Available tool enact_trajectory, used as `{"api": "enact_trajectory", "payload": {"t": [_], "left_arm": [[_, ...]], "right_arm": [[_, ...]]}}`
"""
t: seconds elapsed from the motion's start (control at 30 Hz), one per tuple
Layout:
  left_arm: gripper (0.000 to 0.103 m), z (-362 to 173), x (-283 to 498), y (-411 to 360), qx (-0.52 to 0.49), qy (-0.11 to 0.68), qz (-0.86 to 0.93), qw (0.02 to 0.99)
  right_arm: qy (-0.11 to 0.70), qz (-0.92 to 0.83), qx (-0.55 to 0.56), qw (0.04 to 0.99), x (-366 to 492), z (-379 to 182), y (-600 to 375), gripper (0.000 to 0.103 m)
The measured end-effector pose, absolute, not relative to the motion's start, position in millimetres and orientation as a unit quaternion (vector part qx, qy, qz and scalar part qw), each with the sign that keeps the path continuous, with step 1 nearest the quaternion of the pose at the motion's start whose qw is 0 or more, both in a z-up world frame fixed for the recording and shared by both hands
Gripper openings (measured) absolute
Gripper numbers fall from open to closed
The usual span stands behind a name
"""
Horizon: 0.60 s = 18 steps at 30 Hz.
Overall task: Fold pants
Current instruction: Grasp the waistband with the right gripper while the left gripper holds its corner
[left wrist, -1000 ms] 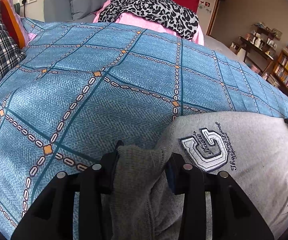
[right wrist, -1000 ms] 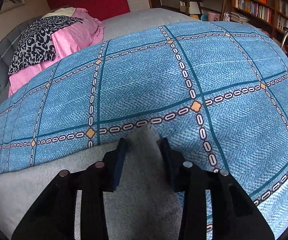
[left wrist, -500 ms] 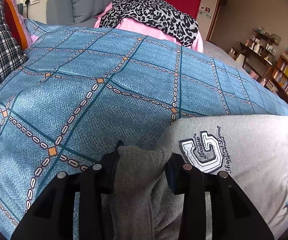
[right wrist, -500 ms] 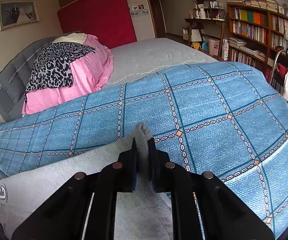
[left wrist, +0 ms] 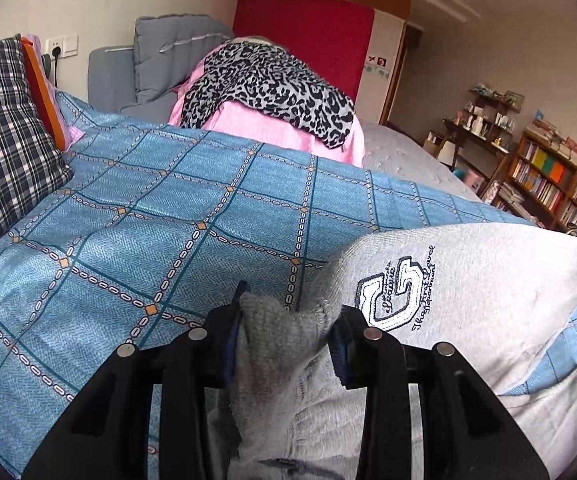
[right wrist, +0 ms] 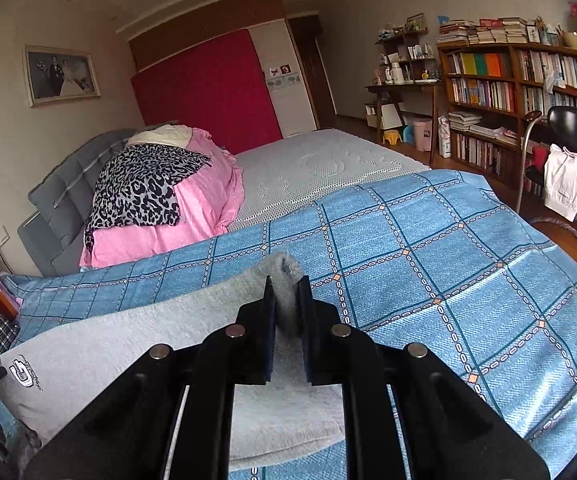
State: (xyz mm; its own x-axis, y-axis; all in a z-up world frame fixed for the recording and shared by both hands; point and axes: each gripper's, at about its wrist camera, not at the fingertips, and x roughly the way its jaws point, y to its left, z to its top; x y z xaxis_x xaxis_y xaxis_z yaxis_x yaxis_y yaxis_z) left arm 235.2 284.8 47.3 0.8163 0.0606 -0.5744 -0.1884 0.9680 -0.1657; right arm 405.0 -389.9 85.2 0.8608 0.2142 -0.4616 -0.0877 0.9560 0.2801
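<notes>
The grey sweatpants [left wrist: 468, 272], with a white and navy logo patch [left wrist: 388, 292], hang stretched between my two grippers above the blue checked bedspread [left wrist: 168, 208]. My left gripper [left wrist: 284, 320] is shut on the bunched grey waistband end. My right gripper [right wrist: 286, 296] is shut on the other end of the pants [right wrist: 128, 344], a small tuft sticking out past the fingertips. The logo patch shows at the far left in the right wrist view [right wrist: 24, 376]. The lower part of the pants sags below both grippers.
A pink quilt with a leopard-print cloth [right wrist: 148, 192] lies at the bed's head by the grey headboard [left wrist: 168, 48]. A plaid pillow [left wrist: 4, 140] is at left. Bookshelves [right wrist: 528, 92] and a chair with clothes [right wrist: 564, 176] stand right of the bed.
Both grippers have risen, lifting the pants off the bedspread. The right gripper closed on the pants' end within the last second. The left grip is unchanged.
</notes>
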Motion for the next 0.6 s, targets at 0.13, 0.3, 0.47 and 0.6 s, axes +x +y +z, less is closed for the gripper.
{"api": "enact_trajectory", "payload": {"t": [0.13, 0.3, 0.47, 0.6], "left_arm": [[0.036, 62.4, 193.2, 277.0, -0.097, 0.271, 0.05, 0.956], [0.035, 63.4, 138.3, 269.2, -0.086, 0.245, 0.031, 0.965], [0.035, 53.9, 87.6, 266.7, -0.084, 0.231, 0.022, 0.969], [0.035, 44.3, 49.6, 256.3, -0.06, 0.216, 0.008, 0.975]], "right_arm": [[0.224, 0.082, 0.145, 0.96, 342.2, 91.4, -408.1, 0.01], [0.194, 0.077, 0.161, 0.965, 253.4, 81.4, -432.6, 0.011], [0.175, 0.068, 0.174, 0.967, 170.3, 54.6, -451.5, 0.011], [0.166, 0.072, 0.183, 0.966, 113.7, 29.8, -459.2, 0.011]]}}
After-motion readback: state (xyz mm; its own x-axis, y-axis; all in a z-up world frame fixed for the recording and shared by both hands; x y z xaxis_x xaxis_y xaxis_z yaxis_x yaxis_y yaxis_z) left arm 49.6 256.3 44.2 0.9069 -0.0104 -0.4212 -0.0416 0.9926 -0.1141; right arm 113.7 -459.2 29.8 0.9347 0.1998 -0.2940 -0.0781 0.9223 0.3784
